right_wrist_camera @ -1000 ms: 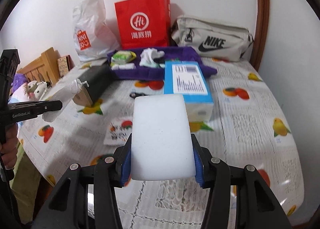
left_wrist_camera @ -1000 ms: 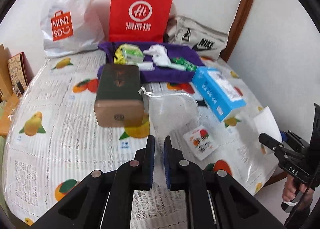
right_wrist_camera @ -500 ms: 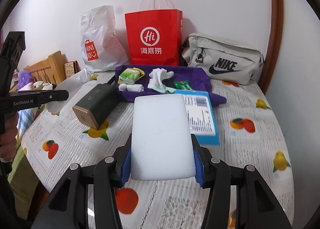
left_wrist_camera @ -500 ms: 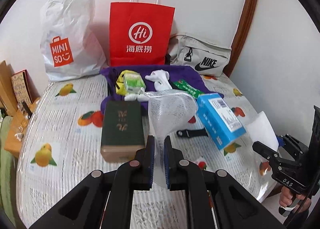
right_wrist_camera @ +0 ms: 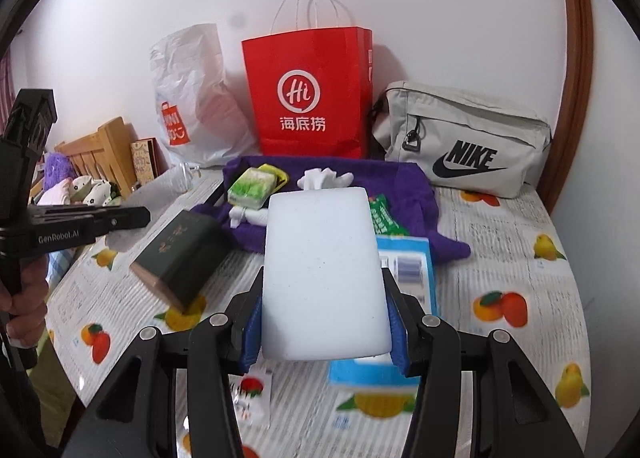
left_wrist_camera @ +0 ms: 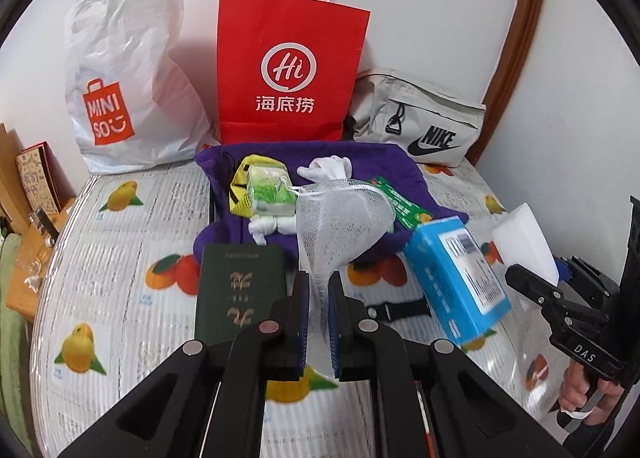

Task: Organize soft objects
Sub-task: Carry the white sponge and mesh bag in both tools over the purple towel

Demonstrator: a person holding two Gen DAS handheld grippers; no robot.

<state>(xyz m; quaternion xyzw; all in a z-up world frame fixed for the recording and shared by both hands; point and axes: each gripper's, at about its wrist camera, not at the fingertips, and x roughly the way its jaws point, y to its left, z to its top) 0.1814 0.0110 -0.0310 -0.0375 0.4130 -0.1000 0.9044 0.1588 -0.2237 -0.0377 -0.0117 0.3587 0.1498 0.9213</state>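
Both grippers have carried their loads farther over the table toward the purple cloth (left_wrist_camera: 360,162), which now sits much closer in each view than a second ago. The left gripper (left_wrist_camera: 318,322) is clenched on the tail of a white mesh pouch (left_wrist_camera: 344,218), which hangs in the air above the near edge of the cloth. The right gripper (right_wrist_camera: 322,334) grasps a white sponge (right_wrist_camera: 324,274) across its width, held above the table and in front of the blue box (right_wrist_camera: 404,258).

Already on the cloth lie a green pack (left_wrist_camera: 268,190), white socks (left_wrist_camera: 326,170) and a green sachet (left_wrist_camera: 400,206). A dark green box (left_wrist_camera: 236,290) sits just left of the pouch, near the cloth's near edge. Behind stand the red bag (left_wrist_camera: 288,70), a white bag (left_wrist_camera: 132,70) and a grey pouch (left_wrist_camera: 420,118).

For a clean placement, each item is probably best brought over a bare patch of cloth, the sponge towards the right side, then lowered until it rests before the jaws open. The pouch is limp, so it should be laid down rather than dropped, clear of the pack.
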